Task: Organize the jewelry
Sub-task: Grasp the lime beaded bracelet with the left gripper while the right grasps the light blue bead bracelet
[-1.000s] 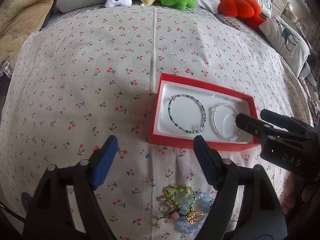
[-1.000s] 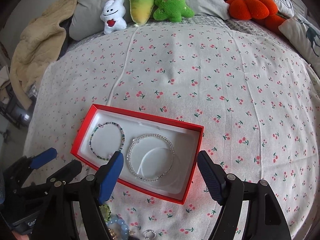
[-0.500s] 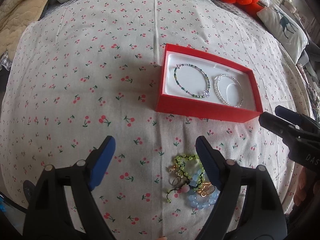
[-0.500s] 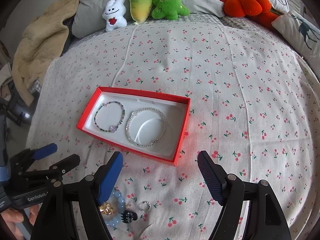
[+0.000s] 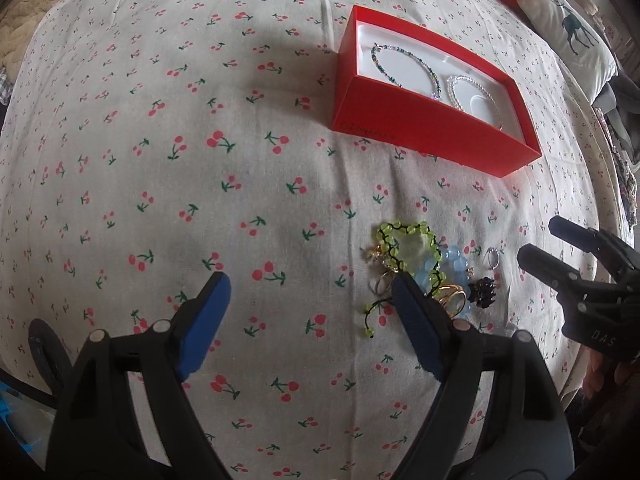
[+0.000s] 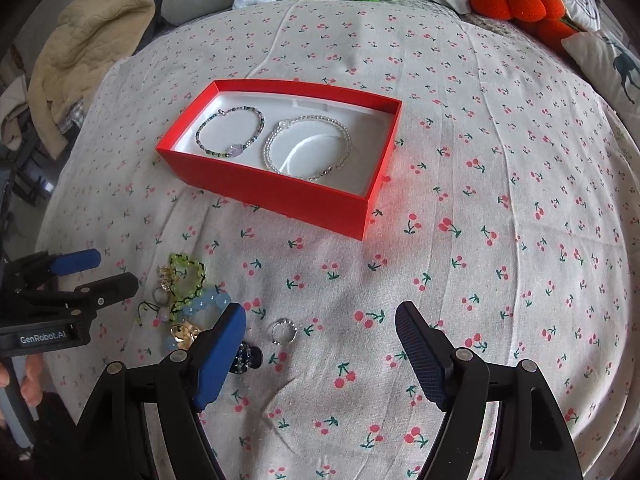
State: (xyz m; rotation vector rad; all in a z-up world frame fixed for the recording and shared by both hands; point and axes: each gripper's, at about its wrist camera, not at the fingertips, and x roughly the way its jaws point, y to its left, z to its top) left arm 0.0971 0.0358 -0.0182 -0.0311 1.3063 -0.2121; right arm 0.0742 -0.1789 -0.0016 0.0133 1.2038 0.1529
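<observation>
Both tongs gaping, empty: left tongs (image 5: 308, 294), right tongs (image 6: 320, 320). Red box (image 6: 280, 190): white-lined, two beaded bracelets.

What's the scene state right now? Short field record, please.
surface: cherry-print bedspread
container: red box, lid off, white lining
in box: dark beaded bracelet; clear beaded bracelet
loose on bedspread: green bracelet, blue bead bracelet, silver ring, more small pieces in the pile
left hand-held gripper: open, empty, beside the pile
right hand-held gripper: open, empty, silver ring between its fingers
</observation>
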